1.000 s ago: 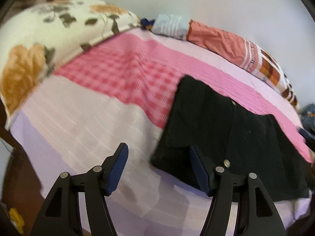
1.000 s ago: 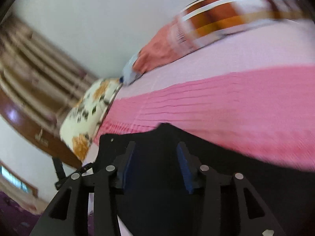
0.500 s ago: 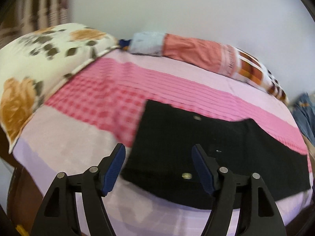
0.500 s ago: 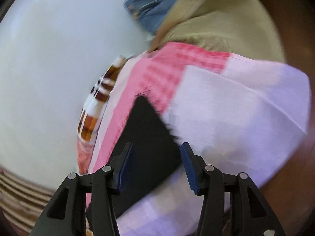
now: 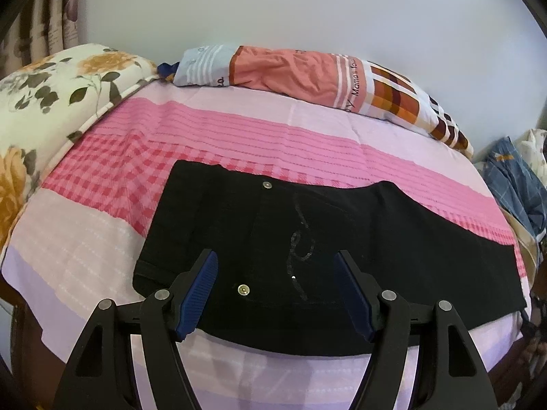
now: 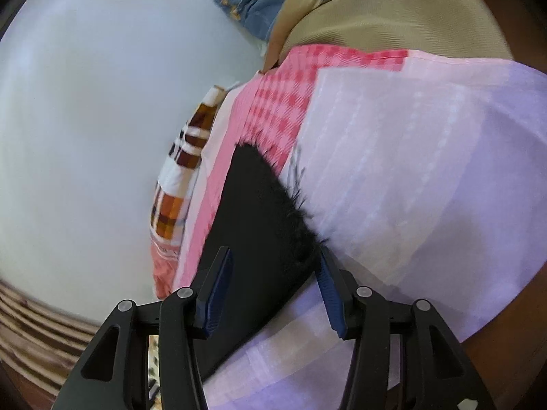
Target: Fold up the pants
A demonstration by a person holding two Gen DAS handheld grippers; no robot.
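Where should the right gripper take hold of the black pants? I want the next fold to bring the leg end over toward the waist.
Probably at the frayed leg hem of the black pants: it is a free edge lying flat on the bedsheet. Slide one finger of the right gripper under it from the open sheet side.

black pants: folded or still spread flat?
Spread flat: the black pants lie full length across the bedsheet, waist at left, hem at right.
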